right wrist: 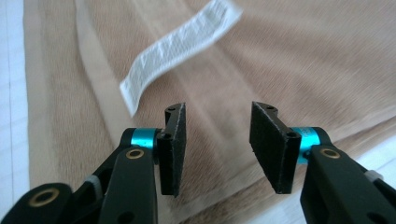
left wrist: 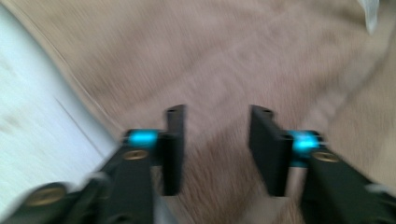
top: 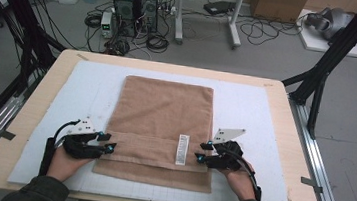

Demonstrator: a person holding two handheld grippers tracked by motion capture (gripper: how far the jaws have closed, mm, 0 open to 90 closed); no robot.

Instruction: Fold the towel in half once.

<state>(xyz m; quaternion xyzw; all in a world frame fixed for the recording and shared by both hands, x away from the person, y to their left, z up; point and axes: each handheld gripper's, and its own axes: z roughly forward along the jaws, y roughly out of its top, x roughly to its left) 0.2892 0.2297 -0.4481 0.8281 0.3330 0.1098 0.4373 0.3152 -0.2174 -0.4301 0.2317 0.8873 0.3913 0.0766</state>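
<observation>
- While both hands sat low in the high view, the brown towel (top: 164, 119) lay flat at the centre of the frame on a white mat (top: 255, 113) that covered the wooden table (top: 40, 101).
- Its near part was folded over, so a doubled band ran across the lower part of the towel, with a white label (top: 182, 149) on that band, right of centre.
- At the lower left of the high view, the left gripper (top: 108, 142) pointed right at the towel's left edge, at the level of the fold.
- From the left gripper view, which was blurred, the left gripper (left wrist: 215, 140) hung over the cloth with its jaws partly apart and nothing between the pads.
- At the lower right of the high view, the right gripper (top: 203, 152) pointed left at the towel's right edge, just beside the label.
- From the right gripper view, the right gripper (right wrist: 215, 144) had its jaws partly apart over the towel (right wrist: 299, 70), gripping nothing, with the label (right wrist: 177, 46) lying above them in the upper middle of the frame.
</observation>
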